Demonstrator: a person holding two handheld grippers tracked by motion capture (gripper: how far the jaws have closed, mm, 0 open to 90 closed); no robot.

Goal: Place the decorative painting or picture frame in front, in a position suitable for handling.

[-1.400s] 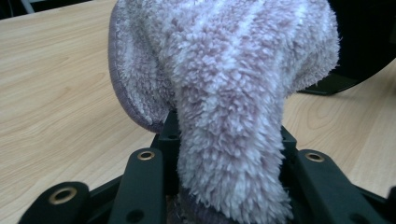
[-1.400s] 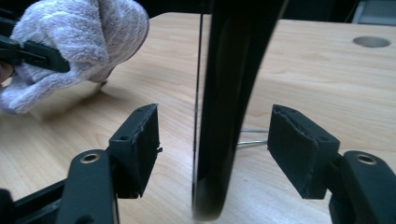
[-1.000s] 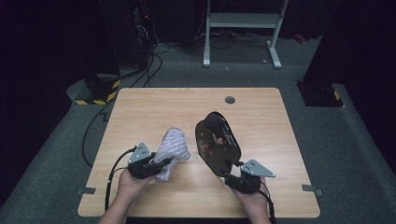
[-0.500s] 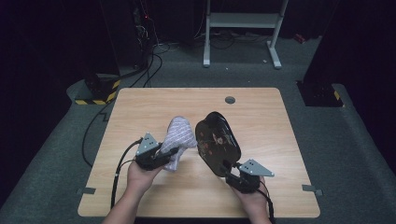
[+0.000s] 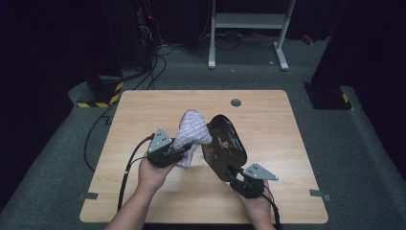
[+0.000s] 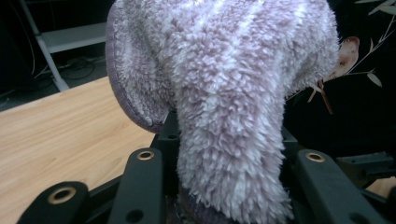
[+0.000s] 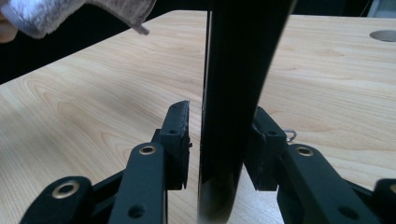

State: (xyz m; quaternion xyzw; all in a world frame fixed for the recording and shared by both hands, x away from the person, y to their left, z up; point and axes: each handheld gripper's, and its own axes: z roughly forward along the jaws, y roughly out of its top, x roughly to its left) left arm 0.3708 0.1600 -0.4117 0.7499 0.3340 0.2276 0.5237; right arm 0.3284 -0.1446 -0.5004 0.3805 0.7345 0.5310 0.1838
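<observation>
A fluffy lilac-and-white cloth [image 5: 191,128] [image 6: 224,93] is bunched in my left gripper [image 5: 184,149] [image 6: 229,161], which is shut on it and holds it up above the table. The cloth's top touches the upper rim of a black tray [image 5: 225,146] with a floral pattern [image 6: 355,88]. The tray stands on edge, tilted. Its lower edge [image 7: 231,70] sits between the jaws of my right gripper [image 5: 235,175] [image 7: 219,123], which have just been closing. The right pad lies against the tray, and a thin gap shows at the left pad.
The wooden table [image 5: 143,110] has a round cable hole [image 5: 235,102] near its far edge. Black cables [image 5: 110,139] hang off the left side. A white metal stand [image 5: 249,28] stands on the floor behind.
My left hand has lifted the cloth and carried it right, from the tabletop up against the tray. The right hand and tray have stayed put.
</observation>
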